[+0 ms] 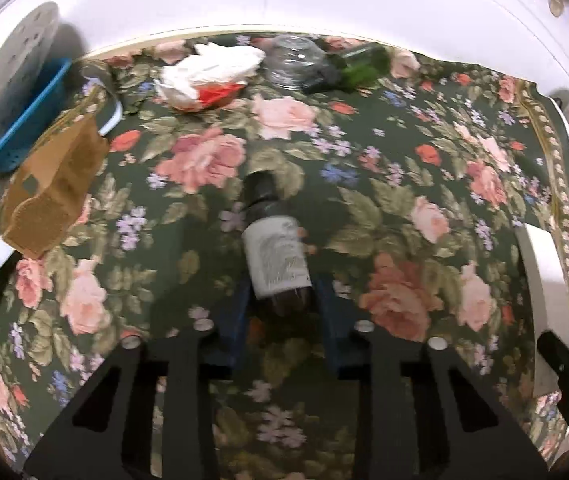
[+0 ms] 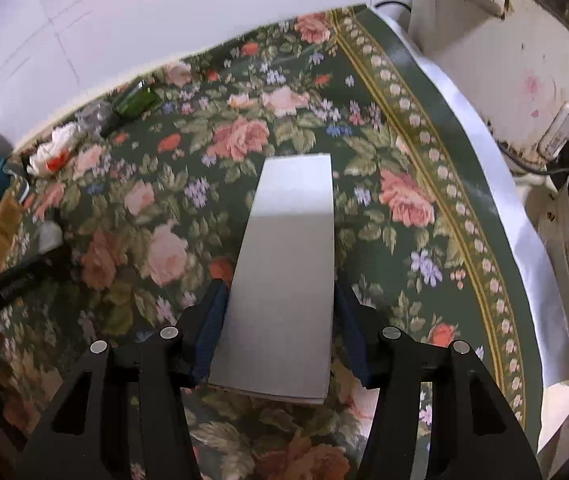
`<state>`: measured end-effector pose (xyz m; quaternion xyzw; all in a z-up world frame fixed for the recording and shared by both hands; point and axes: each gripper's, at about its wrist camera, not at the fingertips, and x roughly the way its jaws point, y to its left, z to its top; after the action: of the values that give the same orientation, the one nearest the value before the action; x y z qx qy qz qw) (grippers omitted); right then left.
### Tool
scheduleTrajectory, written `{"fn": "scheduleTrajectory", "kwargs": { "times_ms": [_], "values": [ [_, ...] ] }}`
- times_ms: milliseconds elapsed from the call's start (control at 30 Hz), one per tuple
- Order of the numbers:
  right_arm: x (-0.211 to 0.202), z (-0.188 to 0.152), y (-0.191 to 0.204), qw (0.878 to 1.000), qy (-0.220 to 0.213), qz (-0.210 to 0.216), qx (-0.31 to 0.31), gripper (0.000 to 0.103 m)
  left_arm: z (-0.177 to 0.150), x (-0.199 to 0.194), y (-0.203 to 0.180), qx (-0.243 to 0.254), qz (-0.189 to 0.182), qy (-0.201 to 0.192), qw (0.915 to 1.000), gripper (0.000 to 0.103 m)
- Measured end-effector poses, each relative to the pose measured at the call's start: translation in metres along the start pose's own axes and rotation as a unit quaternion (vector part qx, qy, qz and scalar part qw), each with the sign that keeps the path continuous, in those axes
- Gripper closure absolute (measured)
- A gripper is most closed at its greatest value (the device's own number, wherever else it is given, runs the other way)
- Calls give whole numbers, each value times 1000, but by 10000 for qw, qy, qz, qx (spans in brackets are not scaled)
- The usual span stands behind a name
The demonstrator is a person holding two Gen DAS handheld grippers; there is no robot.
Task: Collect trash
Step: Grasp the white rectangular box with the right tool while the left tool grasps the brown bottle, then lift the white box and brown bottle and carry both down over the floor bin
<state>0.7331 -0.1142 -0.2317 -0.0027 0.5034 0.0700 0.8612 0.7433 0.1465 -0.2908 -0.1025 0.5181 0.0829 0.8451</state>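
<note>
Both grippers are gripping trash mid-collection: the left gripper (image 1: 280, 300) clasping a dark white-labelled bottle (image 1: 278, 248), the right gripper (image 2: 280, 320) pinching a flat white cardboard box (image 2: 284, 280), each likely needing a bin next.

Dim indoor light, motion blur thru both views, heavy fisheye warp + dark vignette at edges

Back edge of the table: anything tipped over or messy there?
Yes. The green bottle and clear glass jar both lie on their sides by the wall. Beside them sits a crumpled white tissue wad with red scraps. No spill visible.
</note>
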Motion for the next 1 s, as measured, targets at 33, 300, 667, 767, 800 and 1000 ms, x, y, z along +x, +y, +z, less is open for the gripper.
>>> {"fn": "scheduleTrajectory", "kwargs": {
  "times_ms": [33, 300, 667, 767, 800, 1000],
  "values": [
    [1, -3, -1, 10000, 48, -13, -10, 53, 1, -1, 3, 23, -2, -20, 10000, 76],
    [11, -22, -6, 9991, 351, -205, -73, 53, -2, -23, 0, 228, -193, -239, 9993, 76],
    [17, -21, -13, 9997, 155, -134, -102, 55, -27, -80, -27, 476, -230, -659, 9964, 76],
    [6, -28, -25, 9998, 54, 149, -100, 55, -40, -99, -36, 409, -225, -788, 9958, 76],
    [0, -30, -28, 9996, 17, 245, -126, 55, -44, -105, -38, 388, -207, -835, 9955, 76],
    [-58, -42, -42, 9964, -385, 628, -430, 55, -73, -161, -52, 126, -138, -1207, 9925, 76]
  ]
}}
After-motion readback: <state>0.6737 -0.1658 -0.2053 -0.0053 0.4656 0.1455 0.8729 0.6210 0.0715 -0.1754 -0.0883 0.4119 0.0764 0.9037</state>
